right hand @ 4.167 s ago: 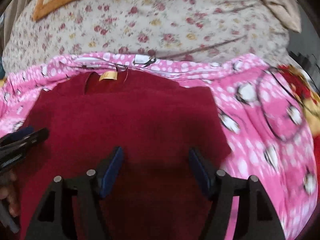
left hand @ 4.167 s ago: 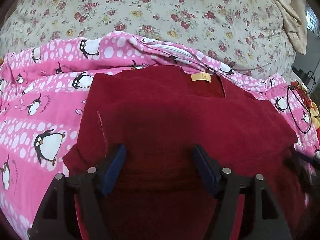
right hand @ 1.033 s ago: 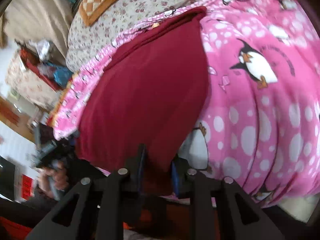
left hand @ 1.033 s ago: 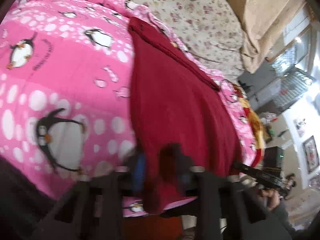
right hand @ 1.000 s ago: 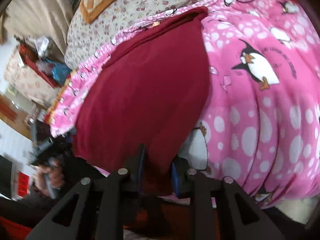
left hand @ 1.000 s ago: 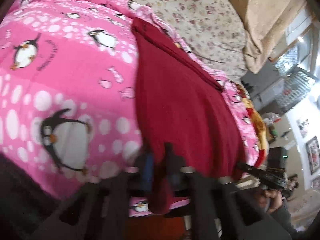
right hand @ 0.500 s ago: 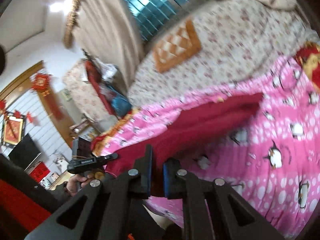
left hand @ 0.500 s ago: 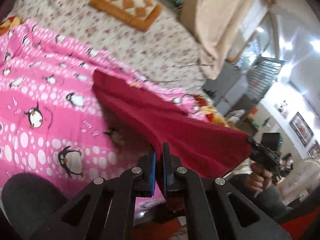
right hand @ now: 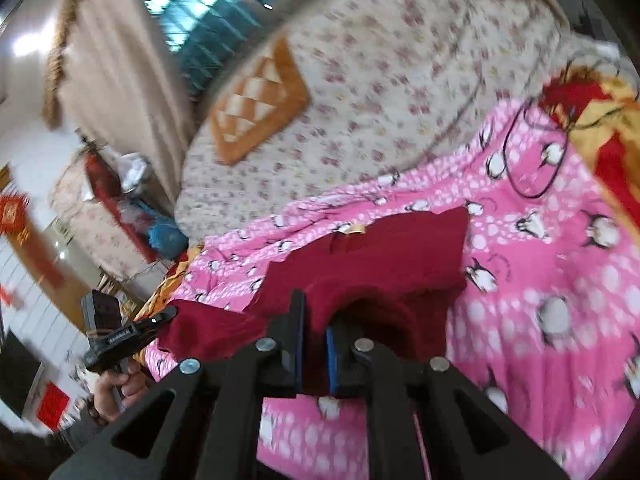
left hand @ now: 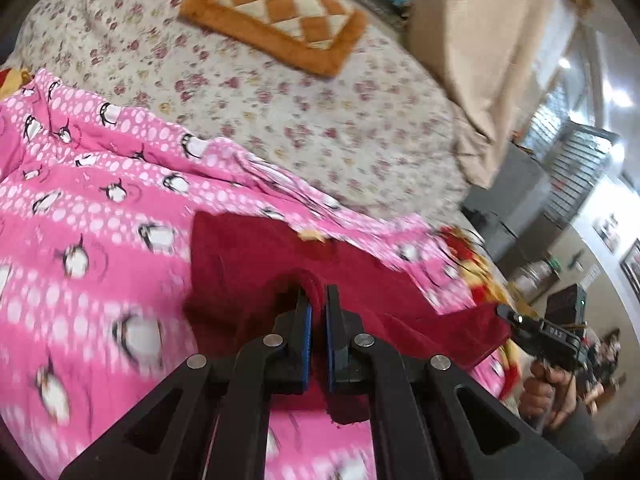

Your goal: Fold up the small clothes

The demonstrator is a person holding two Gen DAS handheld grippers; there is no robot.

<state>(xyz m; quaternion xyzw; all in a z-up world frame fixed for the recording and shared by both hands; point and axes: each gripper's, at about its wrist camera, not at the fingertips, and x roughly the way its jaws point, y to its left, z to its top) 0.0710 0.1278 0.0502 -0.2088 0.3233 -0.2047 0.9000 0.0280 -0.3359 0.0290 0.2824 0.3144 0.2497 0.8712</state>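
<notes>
L tongs [left hand: 316, 312]: closed tight on a pinch of the dark red top [left hand: 248, 280], hem corner; cloth bunches up betw. the blue pads [left hand: 307, 328].
R tongs [right hand: 314, 320]: likewise clamped on the top [right hand: 384, 256], other hem corner; cloth humps over the tips.
Top: collar end w/ yellow label [left hand: 311, 235] lies on the pink penguin quilt [left hand: 80, 220]; hem end is lifted, sagging betw. the two grips. Looks like a hem-to-collar fold in hand, approx. halfway.
Bed: quilt sits on a floral sheet [left hand: 320, 120], w/ an orange checked cushion [left hand: 276, 12] well beyond.
Risk 1: grips are small pinches near the edge; a jerk could pull cloth out of one side, so that corner drops and the fold goes skew.
Risk 2: tongs not level or not equally far fwd = hem lands crooked vs. shoulders.
Risk 3: slack in the middle may crease or double under when laid down; needs light tension across.
Risk 4: dragging low could catch the collar end and shift it on the soft quilt, or ruck the quilt itself.
Blur: both views smeared, so exact grip depth can't be told.
</notes>
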